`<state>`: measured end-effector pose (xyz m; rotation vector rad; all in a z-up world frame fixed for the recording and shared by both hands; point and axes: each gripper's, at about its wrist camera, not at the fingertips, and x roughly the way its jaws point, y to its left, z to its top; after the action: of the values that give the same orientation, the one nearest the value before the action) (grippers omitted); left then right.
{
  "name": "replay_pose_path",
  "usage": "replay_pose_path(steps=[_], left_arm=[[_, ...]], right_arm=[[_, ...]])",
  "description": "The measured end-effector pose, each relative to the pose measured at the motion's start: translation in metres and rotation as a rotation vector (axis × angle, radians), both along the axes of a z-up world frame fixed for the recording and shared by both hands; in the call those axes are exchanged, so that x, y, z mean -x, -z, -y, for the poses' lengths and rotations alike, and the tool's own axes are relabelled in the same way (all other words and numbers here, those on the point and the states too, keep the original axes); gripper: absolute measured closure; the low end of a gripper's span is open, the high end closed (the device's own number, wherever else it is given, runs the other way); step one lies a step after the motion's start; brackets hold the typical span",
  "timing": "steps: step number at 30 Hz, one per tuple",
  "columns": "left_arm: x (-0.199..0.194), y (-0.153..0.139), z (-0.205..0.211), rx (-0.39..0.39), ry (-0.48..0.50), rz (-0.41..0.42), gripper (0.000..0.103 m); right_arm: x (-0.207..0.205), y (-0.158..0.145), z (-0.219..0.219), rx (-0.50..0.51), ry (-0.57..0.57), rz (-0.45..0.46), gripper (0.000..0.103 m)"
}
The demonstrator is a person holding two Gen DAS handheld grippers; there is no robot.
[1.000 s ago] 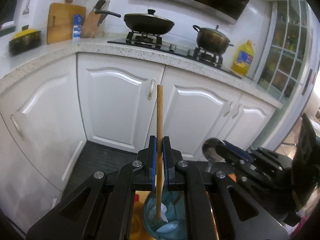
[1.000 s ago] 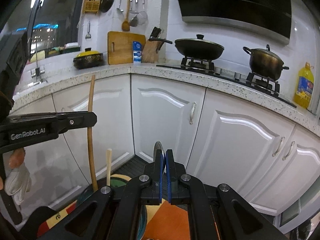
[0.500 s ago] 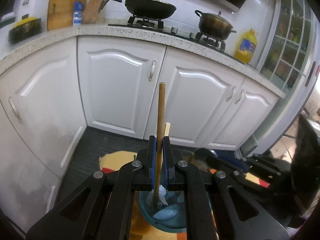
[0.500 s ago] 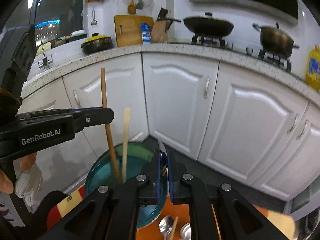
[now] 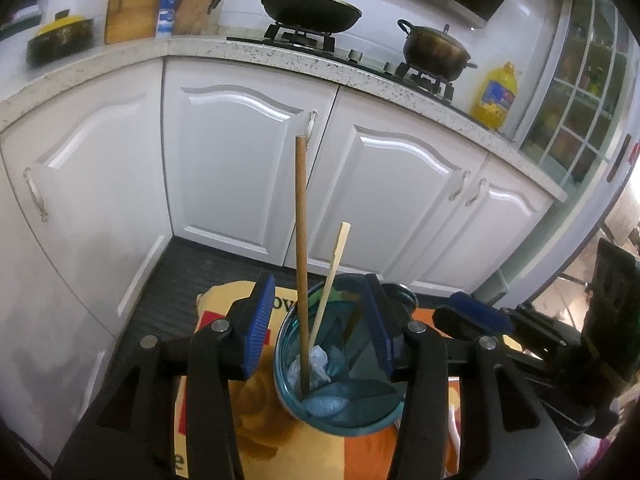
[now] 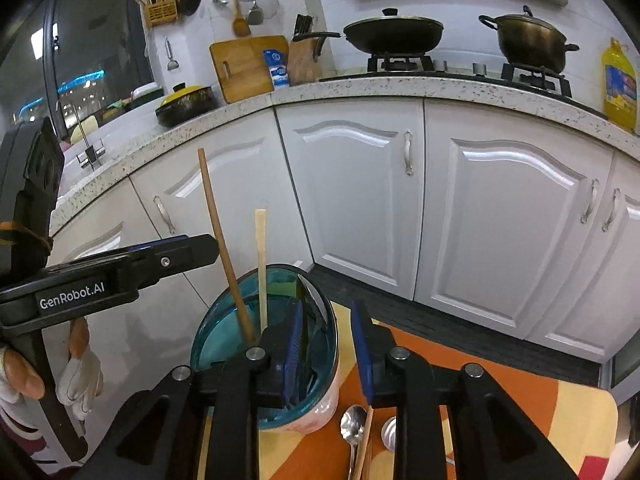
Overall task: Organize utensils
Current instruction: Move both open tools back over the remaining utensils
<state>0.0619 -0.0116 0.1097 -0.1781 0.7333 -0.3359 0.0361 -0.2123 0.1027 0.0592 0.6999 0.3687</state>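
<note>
A teal glass jar (image 5: 340, 400) (image 6: 224, 340) stands on an orange and yellow mat. In it stand a long brown wooden stick (image 5: 301, 248) (image 6: 224, 248) and a shorter pale wooden utensil (image 5: 331, 276) (image 6: 261, 264), with crumpled paper at the bottom. My left gripper (image 5: 320, 320) is open, its pads on either side of the jar's mouth, holding nothing. My right gripper (image 6: 326, 344) is open and empty at the jar's right rim; a dark metal utensil leans in the jar beside its left pad. Metal spoons (image 6: 354, 424) lie on the mat below it.
White cabinet doors (image 5: 240, 160) and a speckled countertop (image 6: 400, 84) stand behind the mat. A wok (image 5: 312, 12), a pot (image 5: 436, 48) and an oil bottle (image 5: 496, 92) sit on the counter. A dark floor mat (image 5: 180, 280) lies by the cabinets.
Both grippers opened. The left let go of the long brown stick, which now stands in the jar. The right let go of its metal utensil. Both cameras tilted down toward the jar.
</note>
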Motion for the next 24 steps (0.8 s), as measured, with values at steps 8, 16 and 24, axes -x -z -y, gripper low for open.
replay_pose_path(steps=[8,16,24], left_arm=[[0.042,-0.018,0.006,-0.021,0.023,0.099,0.053],[0.077,-0.016,0.043,-0.063,0.136,0.087,0.053],[0.101,-0.010,0.079,-0.064,0.238,0.053,0.053]], right_arm=[[0.036,-0.004,0.018,-0.040,0.053,0.004,0.070],[0.073,0.005,0.045,-0.014,0.117,-0.029,0.066],[0.102,0.009,0.081,-0.001,0.182,-0.049,0.063]])
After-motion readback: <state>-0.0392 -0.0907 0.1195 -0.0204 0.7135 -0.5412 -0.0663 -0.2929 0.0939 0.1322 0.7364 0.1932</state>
